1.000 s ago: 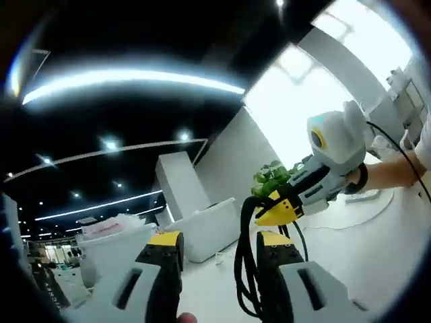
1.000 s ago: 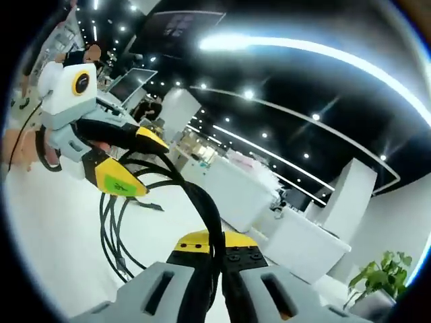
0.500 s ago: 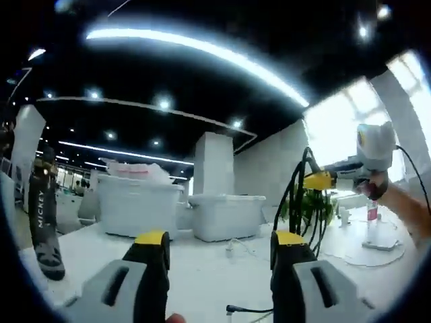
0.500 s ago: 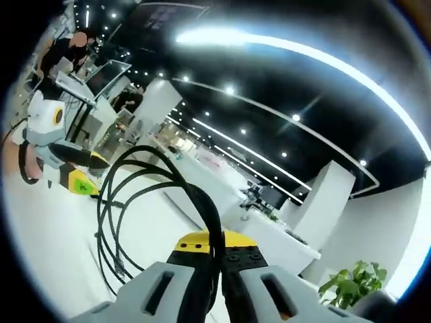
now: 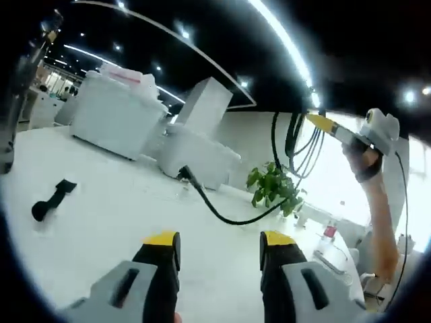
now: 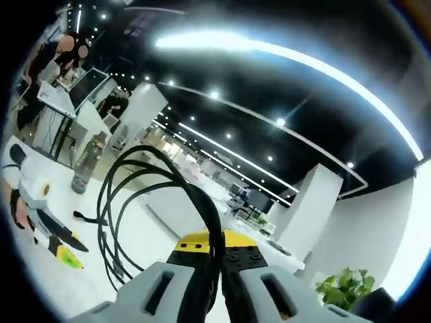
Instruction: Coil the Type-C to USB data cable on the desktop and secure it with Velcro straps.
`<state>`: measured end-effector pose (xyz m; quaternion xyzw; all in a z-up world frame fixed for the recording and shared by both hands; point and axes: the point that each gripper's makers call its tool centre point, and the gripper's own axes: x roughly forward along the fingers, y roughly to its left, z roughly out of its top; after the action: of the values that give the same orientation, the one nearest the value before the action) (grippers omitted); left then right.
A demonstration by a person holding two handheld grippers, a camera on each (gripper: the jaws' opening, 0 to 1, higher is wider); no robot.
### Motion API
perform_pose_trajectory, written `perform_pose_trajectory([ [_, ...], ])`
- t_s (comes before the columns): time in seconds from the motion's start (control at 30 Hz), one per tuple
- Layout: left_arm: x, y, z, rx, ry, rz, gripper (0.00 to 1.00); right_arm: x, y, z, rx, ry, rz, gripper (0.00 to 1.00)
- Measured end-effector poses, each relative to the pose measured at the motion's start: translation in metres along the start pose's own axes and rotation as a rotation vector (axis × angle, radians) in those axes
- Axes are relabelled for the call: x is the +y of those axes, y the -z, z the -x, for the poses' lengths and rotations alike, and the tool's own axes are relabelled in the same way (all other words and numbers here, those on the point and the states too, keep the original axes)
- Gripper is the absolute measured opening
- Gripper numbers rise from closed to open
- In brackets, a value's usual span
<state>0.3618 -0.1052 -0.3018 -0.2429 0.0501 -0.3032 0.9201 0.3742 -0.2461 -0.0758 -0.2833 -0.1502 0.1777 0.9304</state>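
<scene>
Coiling done, strapping not yet begun. Right gripper clamped on coiled black cable, held aloft above white desktop. Left gripper spread wide, carrying nothing. Black Velcro strap lying flat on desktop, well apart from coil. Next move, by judgement: fetch strap with left gripper, wrap round bundle

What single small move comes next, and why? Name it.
Probably lower the left gripper to the black Velcro strap on the white desktop and pick it up. Its jaws stand open and empty, while the right gripper is shut on the coiled cable, held up in loops with one end dangling loose. The coil looks ready for securing.
</scene>
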Motion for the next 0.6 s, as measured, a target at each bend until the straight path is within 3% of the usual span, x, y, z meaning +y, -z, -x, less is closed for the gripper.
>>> perform_pose_trajectory([
  [0.17,0.001,-0.013,0.001,-0.081,0.056,0.048,0.32,0.015,-0.003,0.005,-0.02,-0.063,-0.08,0.02],
  [0.23,-0.007,-0.018,0.003,-0.114,0.108,0.066,0.17,0.019,-0.001,0.006,-0.02,-0.085,-0.103,0.02],
  [0.27,-0.01,-0.022,0.004,-0.129,0.13,0.046,0.04,0.019,0.0,0.007,-0.019,-0.088,-0.105,0.02],
  [0.33,-0.018,-0.035,0.009,-0.172,0.164,0.046,0.03,0.022,0.005,0.009,-0.021,-0.106,-0.112,0.02],
  [0.47,-0.028,-0.056,0.02,-0.201,0.186,-0.12,0.03,0.025,0.02,0.016,-0.021,-0.134,-0.094,0.02],
  [0.6,-0.042,-0.067,0.028,-0.235,0.218,-0.168,0.03,0.039,0.037,0.022,-0.013,-0.174,-0.11,0.02],
])
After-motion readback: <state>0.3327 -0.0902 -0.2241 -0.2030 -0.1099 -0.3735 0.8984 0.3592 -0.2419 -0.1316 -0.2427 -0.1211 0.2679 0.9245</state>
